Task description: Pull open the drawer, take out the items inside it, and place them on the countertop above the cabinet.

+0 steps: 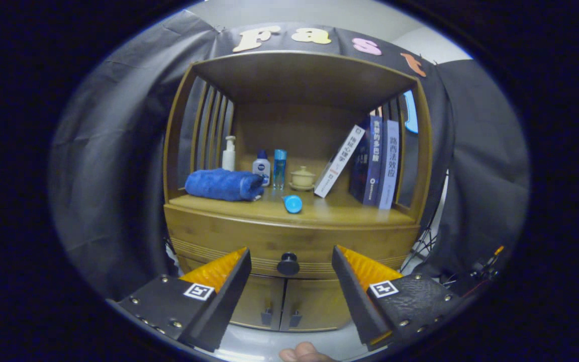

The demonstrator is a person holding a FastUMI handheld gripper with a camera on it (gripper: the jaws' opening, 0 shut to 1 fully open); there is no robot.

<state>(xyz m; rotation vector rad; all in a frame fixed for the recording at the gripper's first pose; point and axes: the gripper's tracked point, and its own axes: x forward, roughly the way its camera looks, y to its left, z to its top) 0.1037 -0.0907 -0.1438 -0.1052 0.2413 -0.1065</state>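
We note the drawer [289, 244] shut, its dark knob [288, 263] dead ahead at 12 o'clock between the wide-open, empty gripper [291, 254] fingers. Above it on the tabletop [340, 211]: a blue cap [293, 203], with a rolled blue towel [224, 184] at its 10 o'clock and books [377, 163] at 2 o'clock.

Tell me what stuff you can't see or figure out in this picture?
- Inside the drawer, gripper view: it is shut, so its front panel hides any items.
- Behind the two lower doors: shut, and the open gripper fingers cover their outer parts.
- Behind the blue towel: the pump bottle base is hidden.
- Person's hand: cut off by the picture's edge.
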